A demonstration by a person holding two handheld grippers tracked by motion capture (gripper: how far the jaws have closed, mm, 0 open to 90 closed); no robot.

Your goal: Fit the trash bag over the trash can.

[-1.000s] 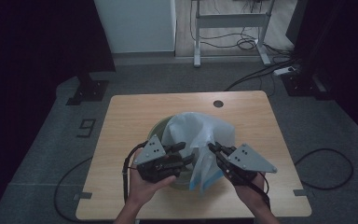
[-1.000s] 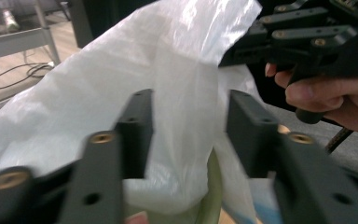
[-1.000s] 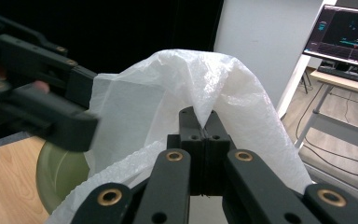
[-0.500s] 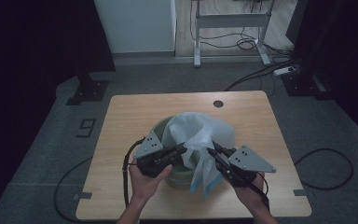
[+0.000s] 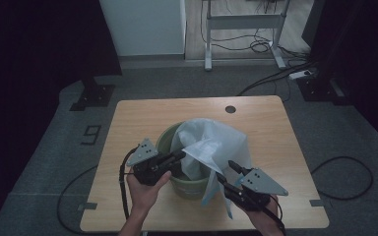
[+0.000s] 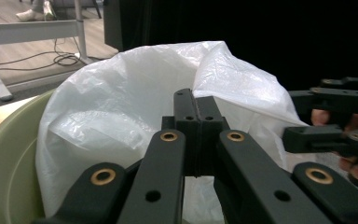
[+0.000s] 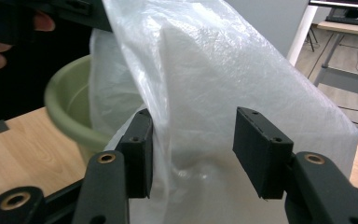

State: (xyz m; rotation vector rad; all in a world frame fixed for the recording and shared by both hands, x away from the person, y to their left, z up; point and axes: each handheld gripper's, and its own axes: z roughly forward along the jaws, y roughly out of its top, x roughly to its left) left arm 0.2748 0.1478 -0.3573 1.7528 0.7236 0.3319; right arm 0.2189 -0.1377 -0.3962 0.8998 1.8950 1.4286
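Note:
A pale green bin (image 5: 165, 140) stands in the middle of the wooden table (image 5: 138, 118), with a white plastic bag (image 5: 211, 142) draped in and over it. My left gripper (image 5: 178, 156) reaches across the bin's near rim, its jaws shut on the bag's edge. In the left gripper view the closed jaws (image 6: 196, 107) sit against the bag (image 6: 121, 102) above the bin (image 6: 4, 154). My right gripper (image 5: 225, 170) is at the bin's right front; its jaws have just been opening. They stand open (image 7: 193, 135) around the hanging film (image 7: 205, 70) without pressing it.
The tabletop has a small round hole (image 5: 230, 109) near its far edge. A number marker (image 5: 92, 133) lies on the grey floor to the left. Behind the table are a metal desk frame (image 5: 241, 22) and cables (image 5: 275, 73).
The right gripper has sunk and its jaws have spread apart, releasing the bag film. The left gripper's jaws have closed at the bag's edge. The bag sits lower over the bin.

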